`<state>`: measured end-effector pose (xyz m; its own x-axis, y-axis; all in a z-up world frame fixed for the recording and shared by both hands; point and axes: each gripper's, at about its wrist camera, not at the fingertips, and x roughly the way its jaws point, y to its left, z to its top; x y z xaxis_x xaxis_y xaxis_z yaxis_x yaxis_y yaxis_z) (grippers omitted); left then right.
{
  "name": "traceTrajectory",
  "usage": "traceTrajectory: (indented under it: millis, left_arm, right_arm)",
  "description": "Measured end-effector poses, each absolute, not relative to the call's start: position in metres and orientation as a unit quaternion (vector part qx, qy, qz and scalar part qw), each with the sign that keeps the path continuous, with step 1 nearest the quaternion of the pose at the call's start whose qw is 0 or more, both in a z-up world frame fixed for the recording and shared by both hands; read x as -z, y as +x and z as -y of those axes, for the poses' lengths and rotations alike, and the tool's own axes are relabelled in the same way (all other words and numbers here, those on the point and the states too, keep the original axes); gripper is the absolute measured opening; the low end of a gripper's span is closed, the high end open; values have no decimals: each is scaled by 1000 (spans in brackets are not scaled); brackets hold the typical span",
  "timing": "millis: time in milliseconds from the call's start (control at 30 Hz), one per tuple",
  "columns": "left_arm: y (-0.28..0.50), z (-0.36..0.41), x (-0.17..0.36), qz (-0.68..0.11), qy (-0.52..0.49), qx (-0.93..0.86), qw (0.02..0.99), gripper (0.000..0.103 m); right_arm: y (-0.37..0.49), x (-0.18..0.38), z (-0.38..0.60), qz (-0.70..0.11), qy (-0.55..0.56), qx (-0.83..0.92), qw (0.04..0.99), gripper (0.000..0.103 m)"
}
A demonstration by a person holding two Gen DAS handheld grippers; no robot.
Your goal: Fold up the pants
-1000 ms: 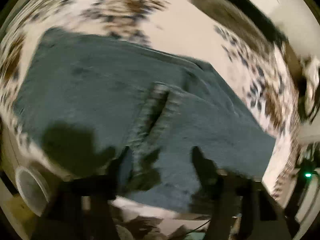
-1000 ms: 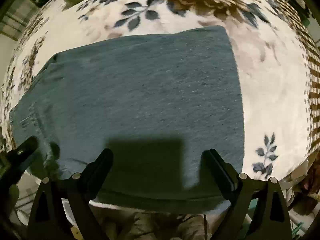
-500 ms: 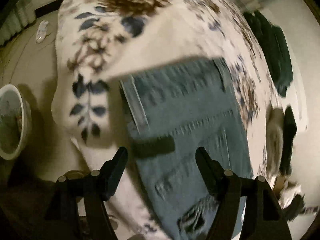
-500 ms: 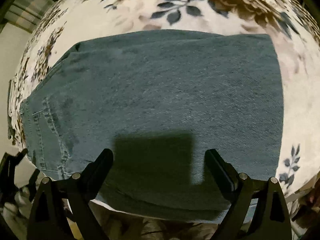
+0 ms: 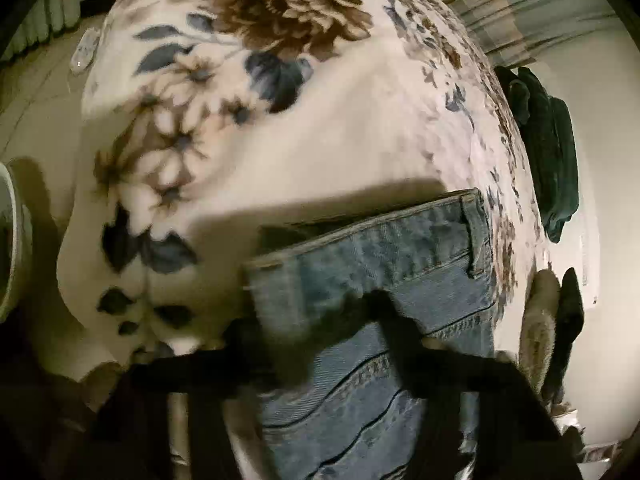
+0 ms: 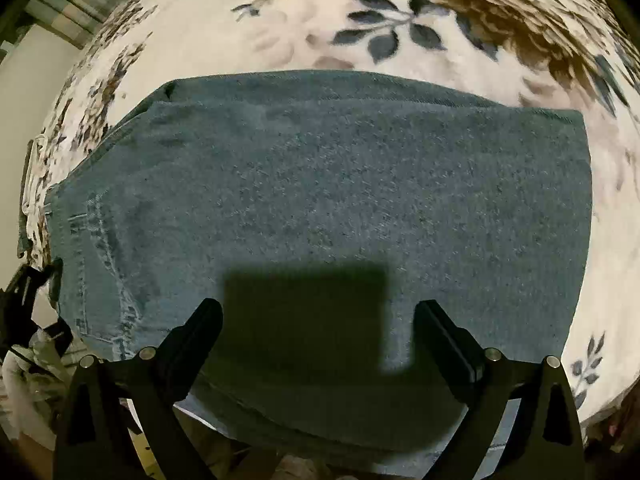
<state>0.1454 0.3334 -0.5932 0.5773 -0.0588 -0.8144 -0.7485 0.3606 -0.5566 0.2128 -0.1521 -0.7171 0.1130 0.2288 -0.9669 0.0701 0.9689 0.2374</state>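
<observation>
Blue denim pants (image 6: 320,184) lie folded flat on a floral blanket (image 6: 400,20). My right gripper (image 6: 320,316) hovers open over their near edge, nothing between its fingers (image 6: 200,328). In the left wrist view the waistband corner (image 5: 380,248) with a belt loop sits close up. My left gripper (image 5: 316,320) is blurred and its jaws are closing. One finger (image 5: 400,320) rests over the denim and the other is at the waistband's outer edge, with denim between them. I see no firm pinch. The left gripper (image 6: 28,292) also shows at the far left of the right wrist view.
The blanket (image 5: 320,140) drops off at its left edge to a tiled floor (image 5: 32,80). A round bowl (image 5: 10,240) stands on that floor, and a small white item (image 5: 84,52) lies farther back. Dark green clothing (image 5: 552,152) hangs at the right by the wall.
The left gripper swung from over the pant legs to the waistband corner, dropped closer, and its fingers narrowed. The right gripper drifted a little along the folded leg and stayed open.
</observation>
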Motion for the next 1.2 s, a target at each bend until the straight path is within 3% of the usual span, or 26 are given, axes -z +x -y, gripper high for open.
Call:
traceTrajectory:
  millis: [133,267,333,367,500,700,867,1000,1200]
  left_arm:
    - [142,-328,586,-385,-487,-229,750,27]
    - [139,-337,602,-373,-532,-234,724,38]
    - [142,-331,596,-373,-514,-241,734,38]
    - [141,-327,591,-375,-499,-242,743,27]
    - [132,-298,545,-347,-453,-220,791,15]
    - [135,-206,449,-336,-321,-149,873,14]
    - [137,-99,407,-357,-206,-70,908,14]
    - [142,-23,416,-401,-149,-14,904,14]
    - [156,43,480,-493,-91,9,865,17]
  right_arm:
    - [214,718,153,-663,113,-61,737,100]
    - [215,717,152,-663,117,-71,736,100]
    - [216,717,152,-662,118,-74,736,100]
    - [215,716,153,-662,118,-77,736,100]
    - [206,711,165,-656,122,-77,741,100]
    - [193,705,192,-653,156,-57,739,100]
    - [179,691,226,-646,167,-39,744,100]
    - [170,678,263,-640,170,-30,749,100]
    - [164,667,323,-635,228,-43,737,100]
